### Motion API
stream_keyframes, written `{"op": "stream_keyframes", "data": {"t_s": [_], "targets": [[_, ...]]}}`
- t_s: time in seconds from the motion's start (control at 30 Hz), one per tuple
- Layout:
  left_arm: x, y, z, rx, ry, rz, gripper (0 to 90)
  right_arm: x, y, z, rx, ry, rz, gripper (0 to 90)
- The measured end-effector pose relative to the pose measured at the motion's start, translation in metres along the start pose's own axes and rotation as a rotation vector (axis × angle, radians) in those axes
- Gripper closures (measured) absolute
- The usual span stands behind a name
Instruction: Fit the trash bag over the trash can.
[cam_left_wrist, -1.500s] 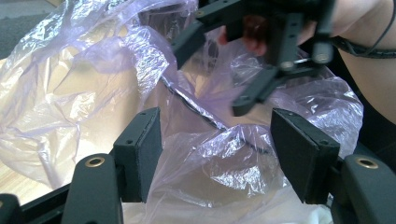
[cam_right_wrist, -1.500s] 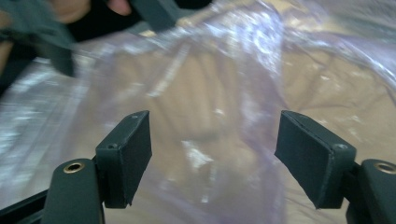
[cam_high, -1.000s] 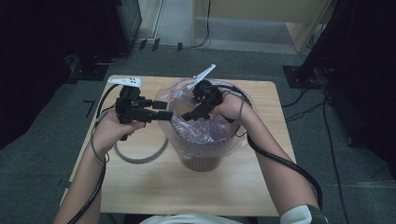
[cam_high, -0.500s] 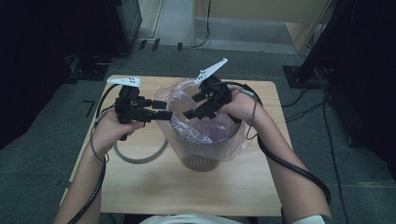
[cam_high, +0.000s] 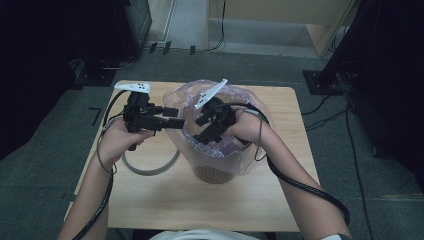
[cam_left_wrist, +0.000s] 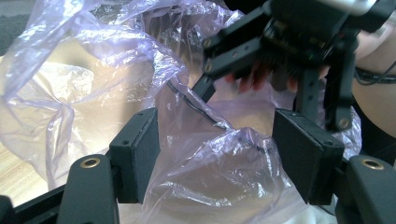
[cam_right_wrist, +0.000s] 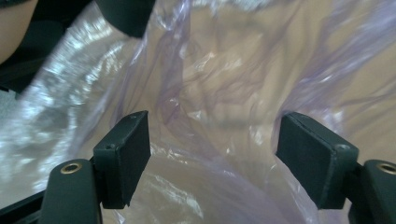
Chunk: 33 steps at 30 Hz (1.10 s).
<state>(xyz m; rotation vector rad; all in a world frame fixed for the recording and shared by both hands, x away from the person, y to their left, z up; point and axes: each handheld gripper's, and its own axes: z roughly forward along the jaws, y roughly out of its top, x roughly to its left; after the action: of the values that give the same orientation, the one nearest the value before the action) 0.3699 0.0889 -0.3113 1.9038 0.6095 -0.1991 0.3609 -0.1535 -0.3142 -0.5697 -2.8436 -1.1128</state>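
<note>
where the wooden table carries a brown bin near its middle, a thin purple plastic bag lines that bin, its loose rim puffed up and spilling over the bin's edge. the left gripper comes in from the left side of the high view, held level, with its jaw tips at the bag's left rim; in the left gripper view its two black pads stand wide apart with crumpled bag film bulging up between them, so the jaws are spread and clamp nothing. the right gripper sits over the mouth of the bin, tilted down into the bag's opening, with the person's right hand just behind it; in the right gripper view its pads are likewise wide apart, the pale purple film stretched behind and between them without being pinched. the left gripper view also catches the right gripper farther off, above the folds of the bag, fingertips of the hand showing beneath it. a grey ring-shaped hoop lies flat on the table just left of the bin, partly under the left hand. black cables trail from both grippers along the forearms toward the near edge of the table.
</note>
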Motion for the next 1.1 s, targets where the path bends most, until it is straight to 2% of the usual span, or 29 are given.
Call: {"op": "stream_keyframes", "data": {"t_s": [0.03,0.1,0.2,0.33,0.37,0.43,0.47,0.5,0.53,0.6,0.67,0.77,0.83,0.97,1.1], "targets": [[0.0,0.0,0.0,-0.001,0.0,0.0,32.2,0.0,-0.001,0.003,0.007,0.001,-0.004,26.2],[0.0,0.0,0.0,0.0,-0.001,0.001,32.2,0.001,-0.001,0.007,0.017,-0.03,-0.005,25.9],[0.0,0.0,0.0,0.0,-0.002,0.002,32.1,0.0,-0.001,0.006,0.014,-0.029,-0.003,22.5],[0.0,0.0,0.0,-0.002,0.0,0.001,32.2,-0.004,0.0,-0.008,0.036,-0.076,-0.044,22.0],[0.0,0.0,0.0,-0.003,-0.001,0.0,32.1,-0.006,0.001,-0.016,0.03,-0.092,-0.049,21.9],[0.001,0.0,0.001,-0.004,-0.001,-0.003,32.1,-0.01,0.004,-0.028,-0.025,-0.125,-0.046,23.1],[0.001,0.0,0.001,-0.004,-0.001,-0.003,32.1,-0.01,0.004,-0.028,-0.025,-0.125,-0.046,23.1],[0.001,0.0,0.001,-0.004,-0.001,-0.004,32.1,-0.016,0.009,-0.037,-0.06,-0.117,-0.009,23.2],[0.001,0.0,0.001,-0.003,-0.002,-0.004,32.1,-0.018,0.009,-0.038,-0.07,-0.122,-0.006,23.4],[0.001,0.0,0.002,-0.002,-0.004,-0.003,32.1,-0.026,0.01,-0.037,-0.071,-0.133,0.007,23.6],[0.001,0.0,0.002,-0.001,-0.005,-0.002,32.1,-0.034,0.01,-0.034,-0.071,-0.144,0.039,24.2],[0.001,0.0,0.002,-0.002,-0.005,-0.001,32.1,-0.045,0.009,-0.025,-0.052,-0.153,0.063,24.4],[0.001,0.0,0.002,-0.003,-0.005,-0.003,32.1,-0.051,0.007,-0.02,-0.033,-0.136,0.068,27.5],[0.002,-0.001,0.003,-0.004,-0.011,-0.009,31.8,-0.051,0.005,-0.013,-0.02,-0.138,0.056,25.9],[0.002,-0.001,0.003,-0.006,-0.007,-0.005,31.8,-0.049,0.006,-0.018,-0.038,-0.115,0.068,25.8]]}}
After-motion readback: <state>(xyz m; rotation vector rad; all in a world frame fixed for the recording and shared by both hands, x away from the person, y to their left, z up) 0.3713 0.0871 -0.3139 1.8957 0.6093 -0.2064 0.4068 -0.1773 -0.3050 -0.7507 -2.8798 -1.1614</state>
